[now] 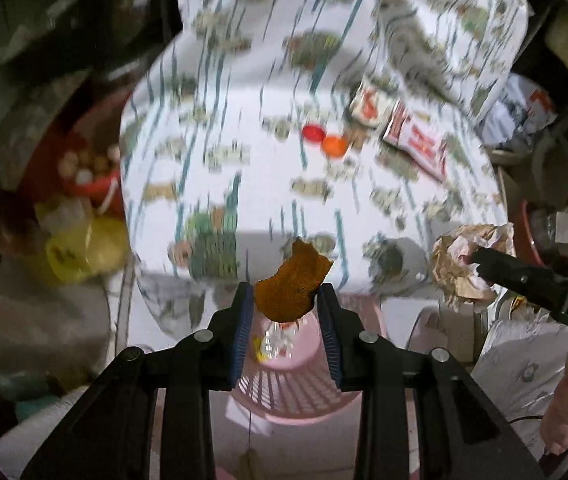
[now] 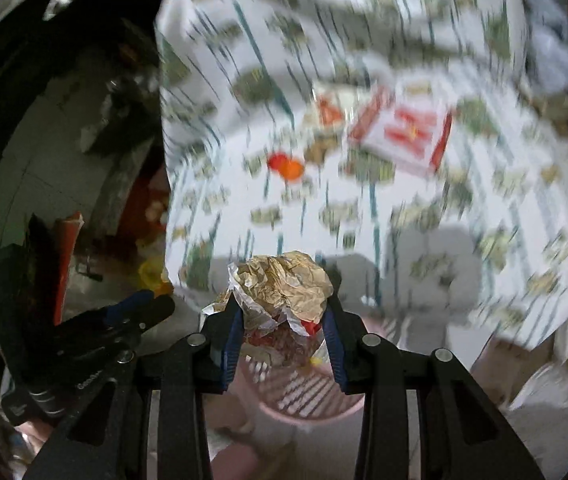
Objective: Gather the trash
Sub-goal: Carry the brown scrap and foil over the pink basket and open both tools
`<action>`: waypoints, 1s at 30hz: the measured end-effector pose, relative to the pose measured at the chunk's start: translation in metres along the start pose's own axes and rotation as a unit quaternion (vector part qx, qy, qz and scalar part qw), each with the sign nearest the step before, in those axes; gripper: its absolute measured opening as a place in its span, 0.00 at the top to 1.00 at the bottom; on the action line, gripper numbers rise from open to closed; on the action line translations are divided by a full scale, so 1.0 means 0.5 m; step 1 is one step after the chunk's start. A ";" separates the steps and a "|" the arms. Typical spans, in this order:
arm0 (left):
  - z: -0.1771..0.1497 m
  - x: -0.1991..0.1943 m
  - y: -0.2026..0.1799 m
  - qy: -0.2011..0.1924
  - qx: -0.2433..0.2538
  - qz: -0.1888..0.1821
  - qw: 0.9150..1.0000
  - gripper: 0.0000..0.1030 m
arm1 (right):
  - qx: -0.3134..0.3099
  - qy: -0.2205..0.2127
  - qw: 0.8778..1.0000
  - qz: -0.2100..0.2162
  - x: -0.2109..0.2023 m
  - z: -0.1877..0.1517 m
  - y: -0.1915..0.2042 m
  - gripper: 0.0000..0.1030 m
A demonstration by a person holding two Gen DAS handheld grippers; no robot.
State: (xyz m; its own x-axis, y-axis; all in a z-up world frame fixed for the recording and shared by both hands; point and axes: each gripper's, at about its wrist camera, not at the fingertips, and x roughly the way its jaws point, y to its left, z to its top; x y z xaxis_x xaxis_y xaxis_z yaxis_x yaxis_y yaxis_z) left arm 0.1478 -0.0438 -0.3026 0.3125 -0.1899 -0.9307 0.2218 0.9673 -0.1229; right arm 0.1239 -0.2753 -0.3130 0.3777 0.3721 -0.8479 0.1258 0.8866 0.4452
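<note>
Left wrist view: the left gripper (image 1: pixel 286 300) grasps a brown scrap (image 1: pixel 290 286) between its blue pads, just past the near edge of the patterned table (image 1: pixel 244 128), above a pink slatted basket (image 1: pixel 284 396). Open room lies below.

Right wrist view: the right gripper (image 2: pixel 282 320) clamps a crumpled gold-and-white wrapper (image 2: pixel 284 284) over the same basket (image 2: pixel 304 396). A red-and-white packet (image 2: pixel 404 136) and two caps (image 2: pixel 286 166) lie on the table (image 2: pixel 484 200).
</note>
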 end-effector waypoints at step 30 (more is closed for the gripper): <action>-0.105 0.261 -0.005 0.169 0.040 0.022 0.985 0.64 | 0.033 0.168 0.982 -0.081 0.319 -0.074 -0.100 0.52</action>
State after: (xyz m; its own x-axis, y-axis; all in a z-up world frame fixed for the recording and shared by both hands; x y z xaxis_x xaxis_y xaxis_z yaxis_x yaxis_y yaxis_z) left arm 0.1396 -0.0622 -0.4415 0.0021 -0.0684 -0.9977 0.2917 0.9543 -0.0648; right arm 0.1437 -0.2501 -0.4810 0.0255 0.3065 -0.9515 0.2224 0.9262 0.3043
